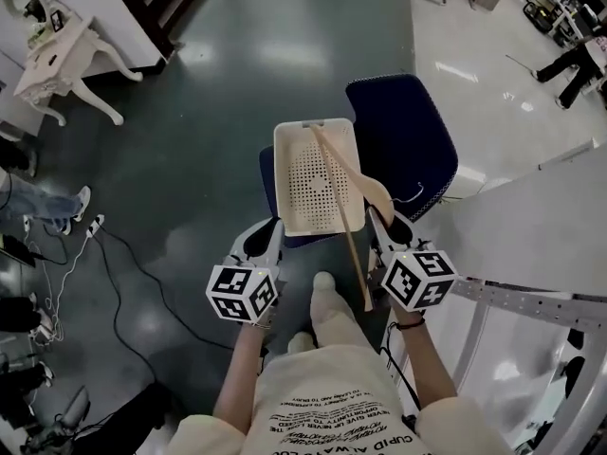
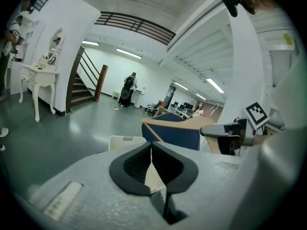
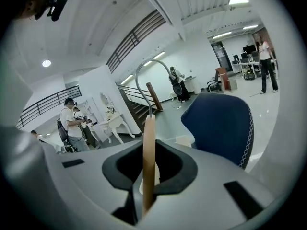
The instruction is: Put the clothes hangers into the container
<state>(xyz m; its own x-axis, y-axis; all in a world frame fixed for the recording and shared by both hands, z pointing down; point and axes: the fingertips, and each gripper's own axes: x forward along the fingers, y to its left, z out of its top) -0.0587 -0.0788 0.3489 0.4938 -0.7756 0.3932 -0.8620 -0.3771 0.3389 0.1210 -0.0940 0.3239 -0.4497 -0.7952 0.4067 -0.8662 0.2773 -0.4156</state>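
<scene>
Right hand-held gripper (image 3: 147,175) clamped on hanger (image 1: 343,207), whose far end reaches over container (image 1: 282,173) on chair (image 1: 408,131), not yet released; left hand-held gripper (image 1: 273,235) closed, apparently on container rim; no other hangers visible.

A dark blue office chair (image 1: 403,131) stands in the middle of a glossy grey-green floor (image 1: 218,83), with its backrest on the far right side. On its seat sits 1 cream plastic container (image 1: 303,183) with a perforated bottom (it covers nearly the whole seat, leaving only a blue strip showing at its left and near edges). On the floor to the left, thin cables (image 1: 128,259) trail away from a white power strip (image 1: 95,224). At the far left a white dressing table (image 1: 57,60) stands on curved legs. At the far right the dark floor meets a paler, shinier floor (image 1: 493,74).
</scene>
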